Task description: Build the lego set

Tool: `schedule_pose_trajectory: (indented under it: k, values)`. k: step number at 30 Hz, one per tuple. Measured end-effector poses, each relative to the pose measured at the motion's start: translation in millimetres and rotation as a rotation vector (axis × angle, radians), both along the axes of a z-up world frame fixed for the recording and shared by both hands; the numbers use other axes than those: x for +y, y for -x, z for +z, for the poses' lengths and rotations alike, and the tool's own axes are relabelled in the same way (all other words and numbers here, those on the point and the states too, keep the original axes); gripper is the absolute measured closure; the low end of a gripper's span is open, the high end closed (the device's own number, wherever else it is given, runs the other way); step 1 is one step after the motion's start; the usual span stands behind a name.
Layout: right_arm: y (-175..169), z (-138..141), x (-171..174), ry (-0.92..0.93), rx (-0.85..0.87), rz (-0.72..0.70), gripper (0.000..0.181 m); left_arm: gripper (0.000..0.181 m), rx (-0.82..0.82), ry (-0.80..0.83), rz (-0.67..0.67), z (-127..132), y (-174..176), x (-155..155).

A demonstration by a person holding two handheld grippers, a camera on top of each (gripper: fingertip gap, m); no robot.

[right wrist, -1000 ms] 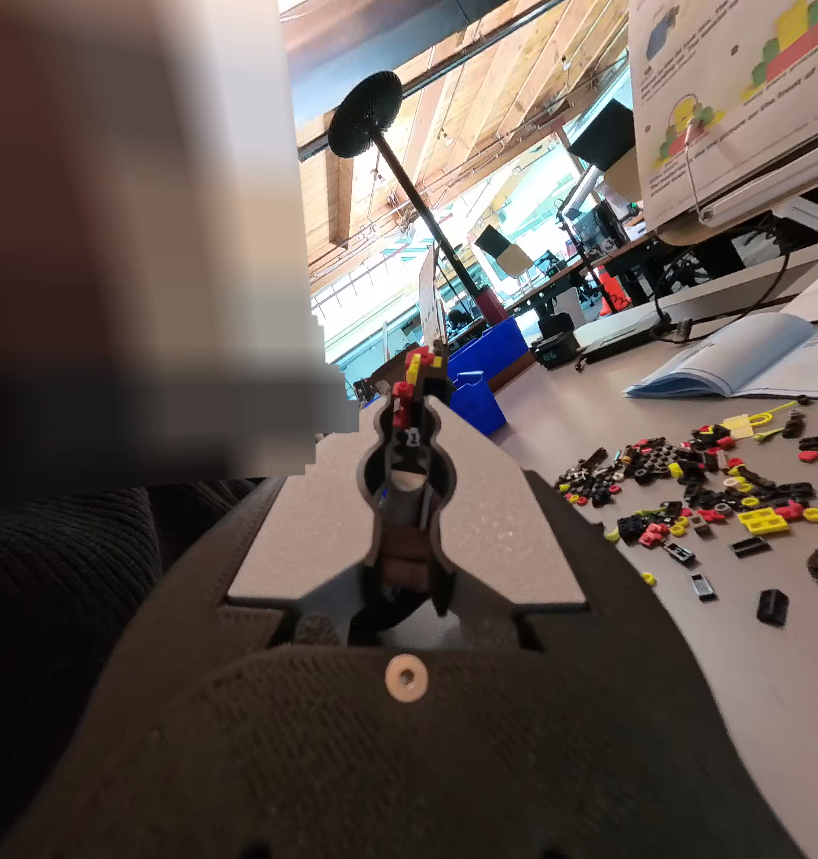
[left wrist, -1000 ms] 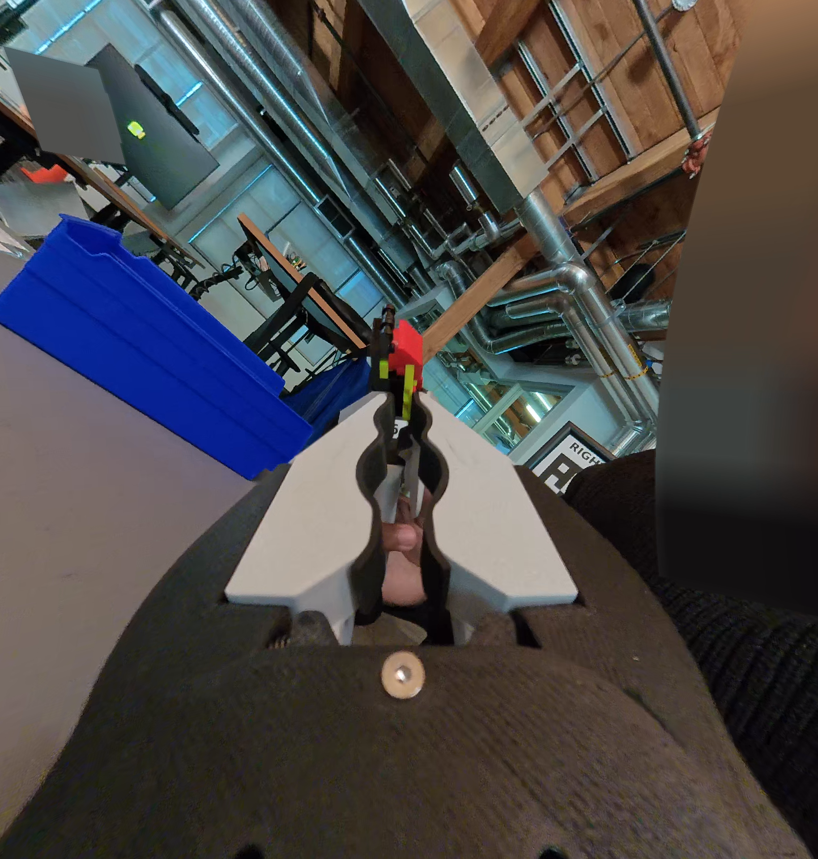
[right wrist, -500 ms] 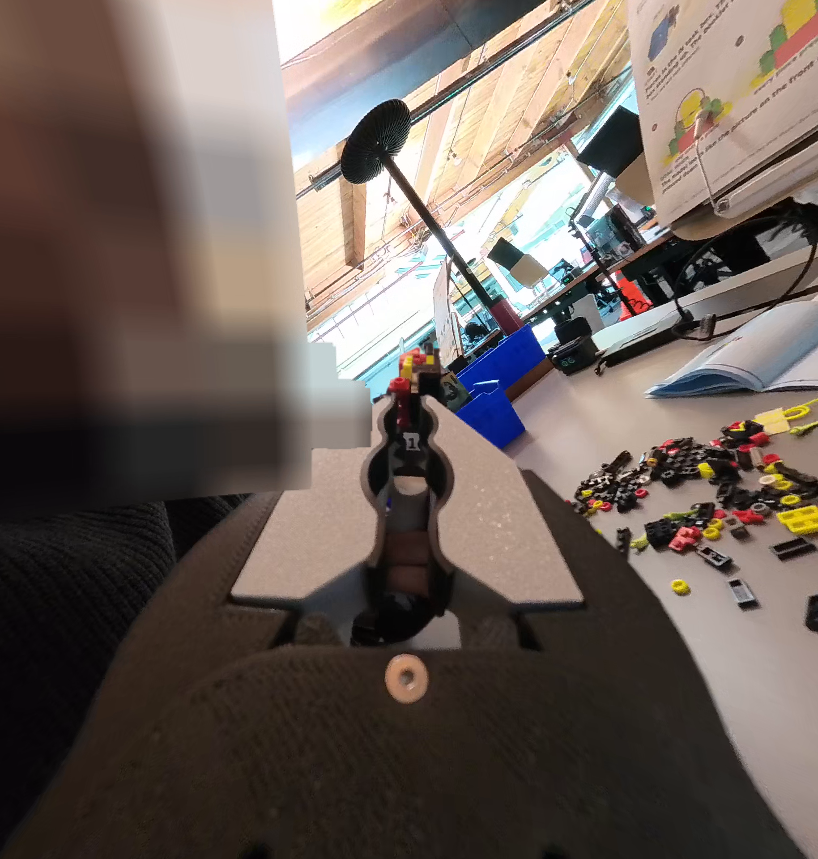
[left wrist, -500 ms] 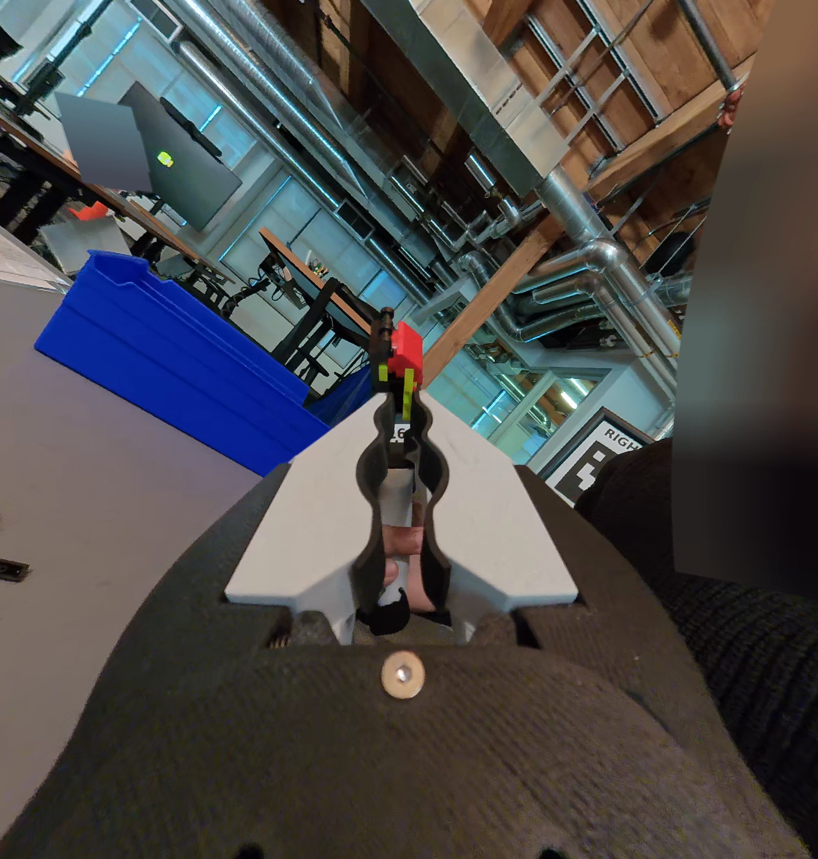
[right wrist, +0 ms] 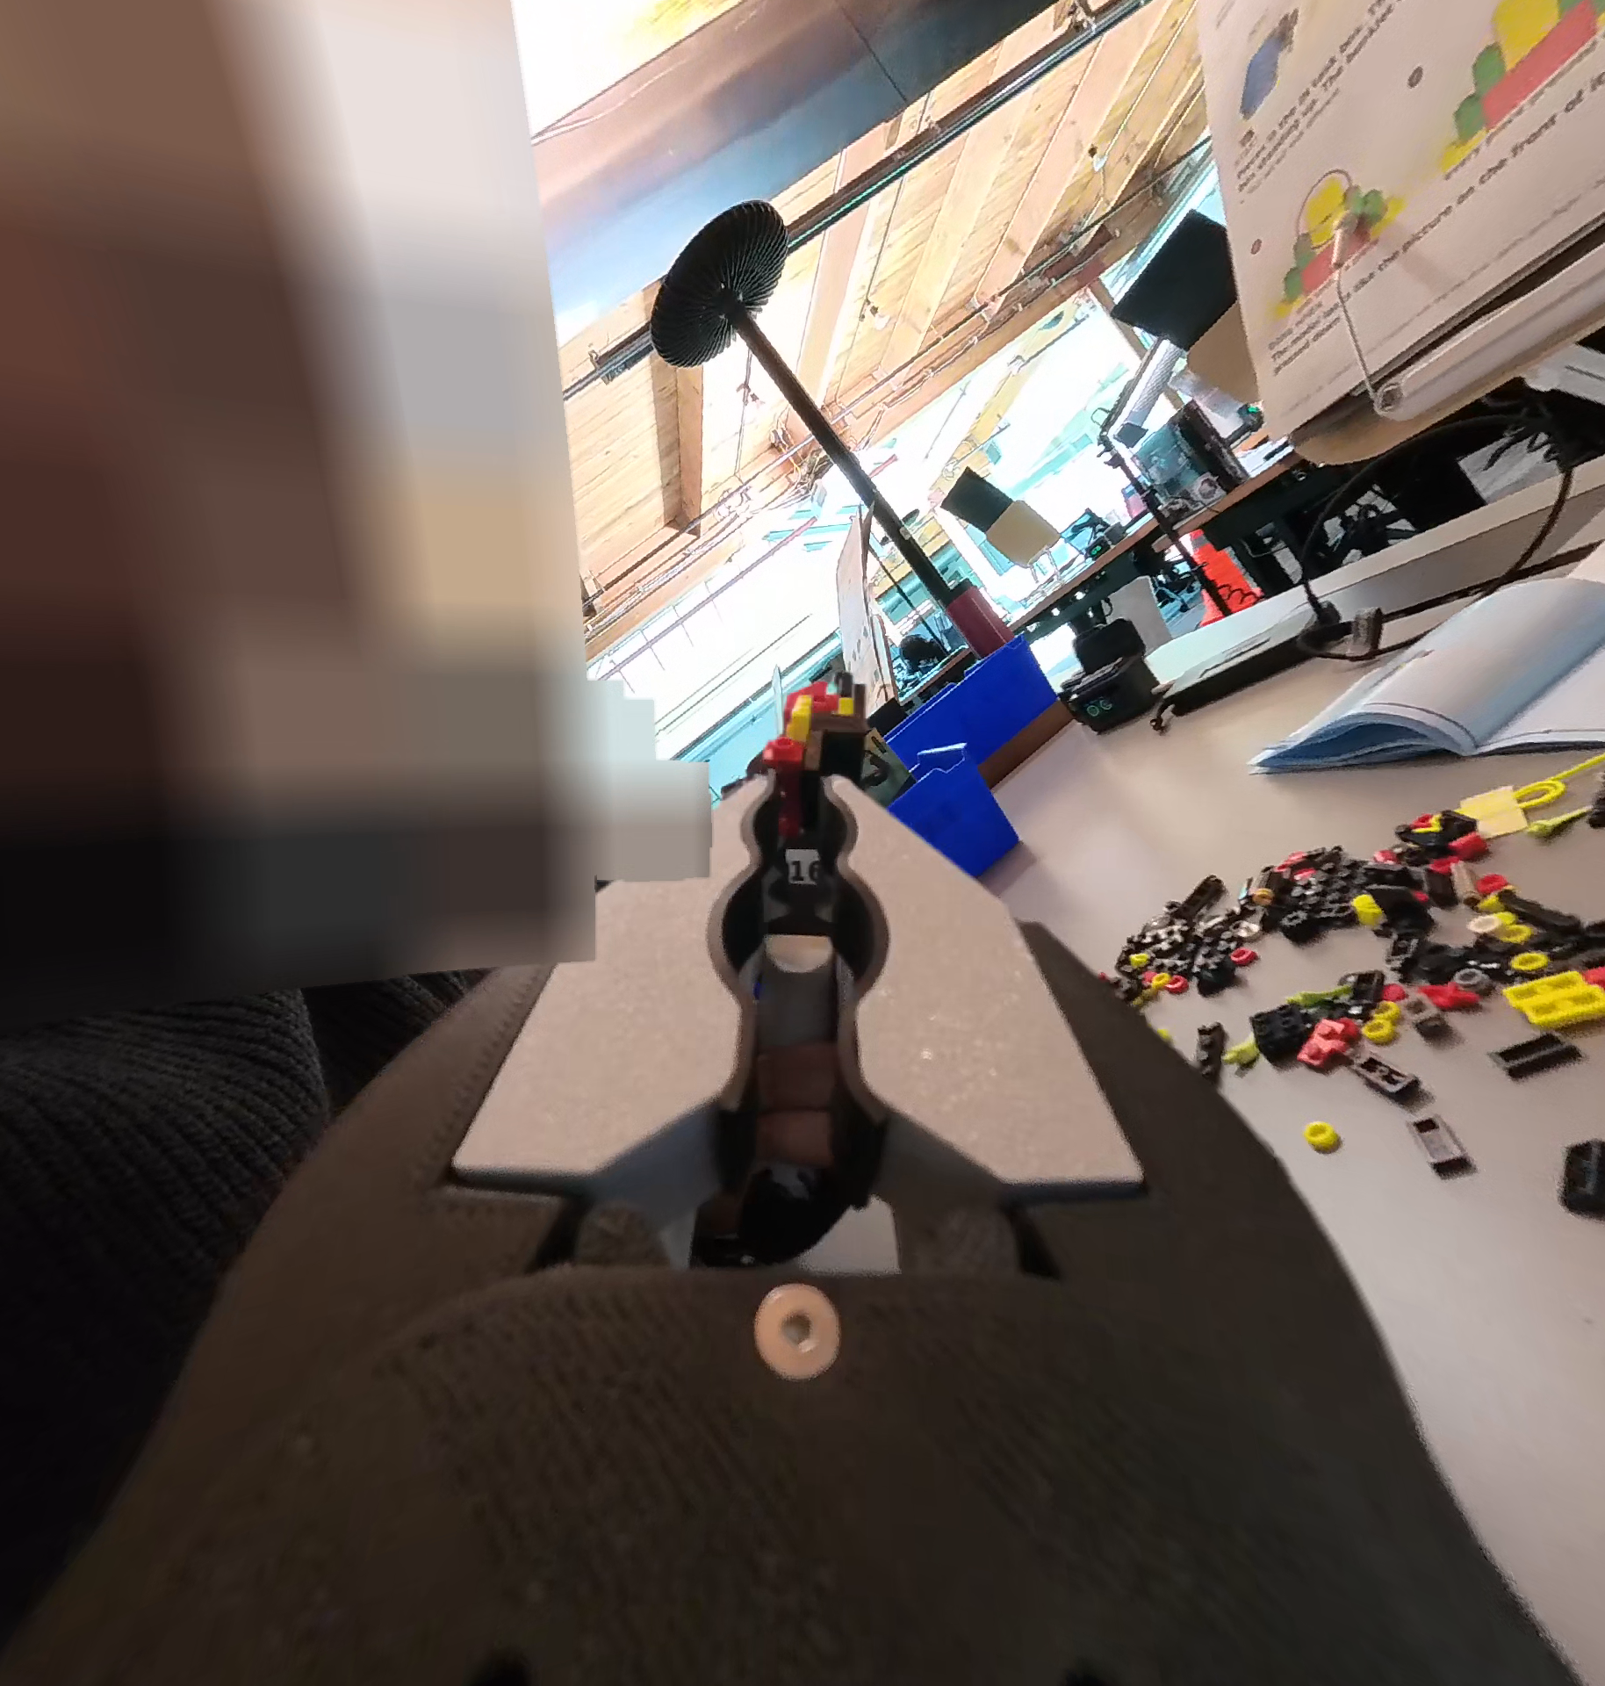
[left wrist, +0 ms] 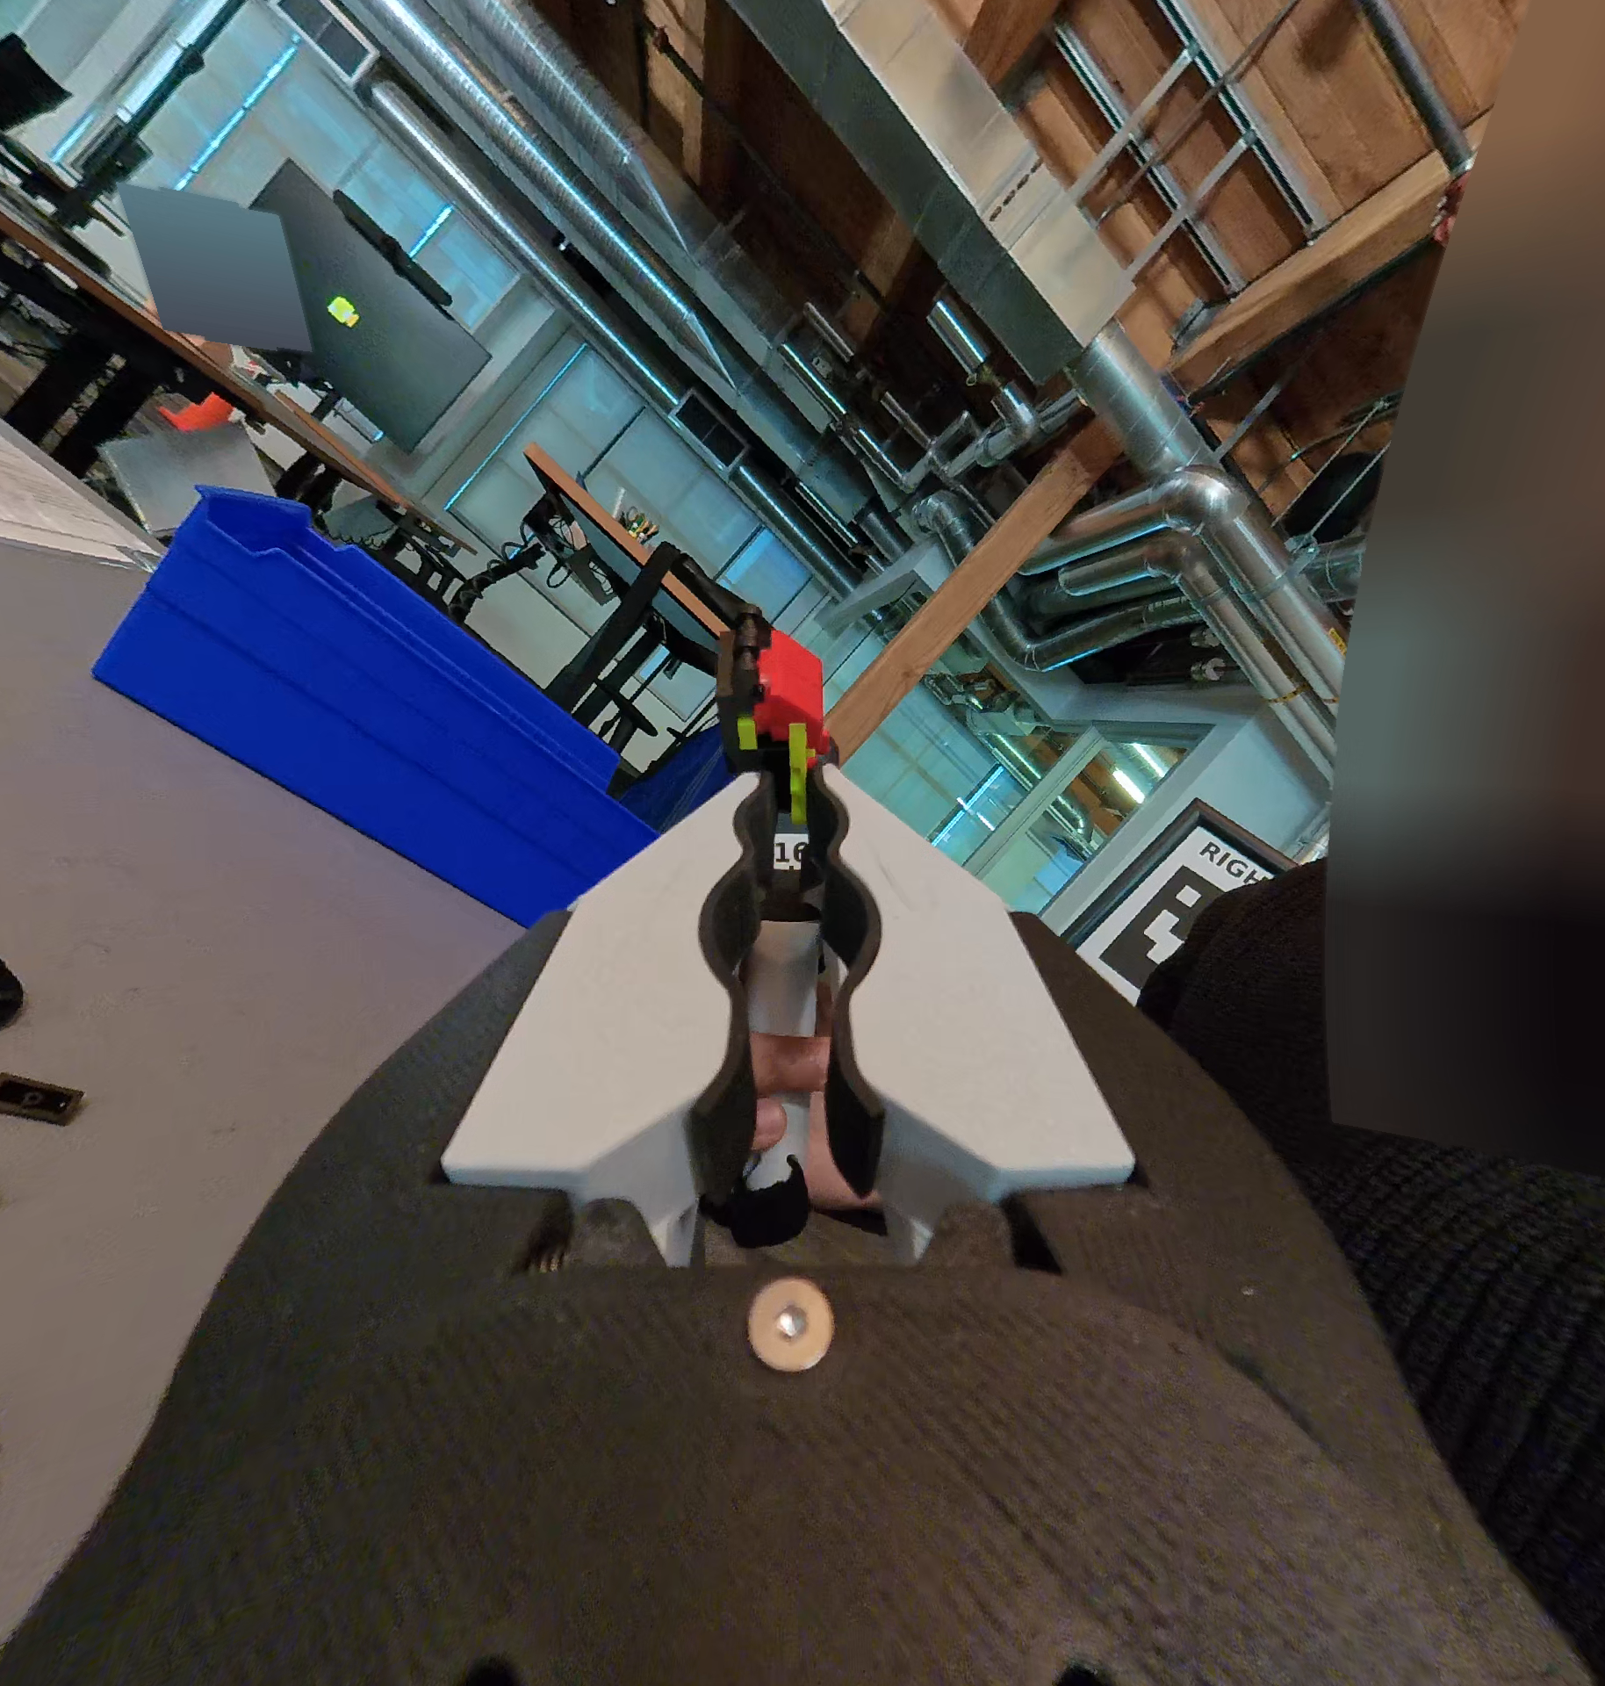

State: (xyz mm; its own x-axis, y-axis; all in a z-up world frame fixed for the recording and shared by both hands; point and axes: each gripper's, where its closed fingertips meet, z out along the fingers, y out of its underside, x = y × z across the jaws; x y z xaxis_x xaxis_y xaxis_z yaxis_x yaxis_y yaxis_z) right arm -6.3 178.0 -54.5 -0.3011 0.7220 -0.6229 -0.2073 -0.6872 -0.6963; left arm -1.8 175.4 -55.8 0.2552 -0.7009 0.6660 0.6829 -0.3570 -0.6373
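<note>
Both your left gripper (left wrist: 785, 775) and right gripper (right wrist: 803, 775) pinch narrowly on the small lego assembly (left wrist: 776, 693), raised clear of the table (right wrist: 1328, 1232); judge it light, rigid but snap-apart fragile, so grip its solid black core, not protruding bits.

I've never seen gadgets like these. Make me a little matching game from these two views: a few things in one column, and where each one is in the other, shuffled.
Things:
1. small lego assembly
2. open booklet
3. loose lego pieces
4. long blue bin

Places:
A. scattered over the table, right wrist view
B. on the table to the left, left wrist view
C. lying beyond the loose pieces
D. pinched at the fingertips of the left gripper

Pairs: 1-D, 2-C, 3-A, 4-B
</note>
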Motion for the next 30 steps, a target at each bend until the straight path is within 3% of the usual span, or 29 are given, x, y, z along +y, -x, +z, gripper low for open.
schedule_pose_trajectory:
  k: [1, 6, 27, 30]
  values:
    - [-0.1, 0.5, -0.2, -0.010, 0.001, -0.007, 0.176, 0.179, 0.000, -0.002, -0.005, 0.2, -0.3, -0.4]
    - [-1.5, 1.2, 1.1, 0.009, 0.013, -0.004, 0.168, 0.179, 0.012, -0.008, -0.004, 0.6, -2.3, -1.9]
    - [-0.1, -4.0, 3.4, -0.071, -0.072, -0.046, 0.176, 0.178, -0.043, 0.038, -0.014, -5.3, -0.9, 1.1]
    - [-1.3, -0.6, 1.7, -0.120, -0.065, -0.040, 0.175, 0.174, -0.082, 0.054, -0.063, -4.2, -1.1, 0.7]
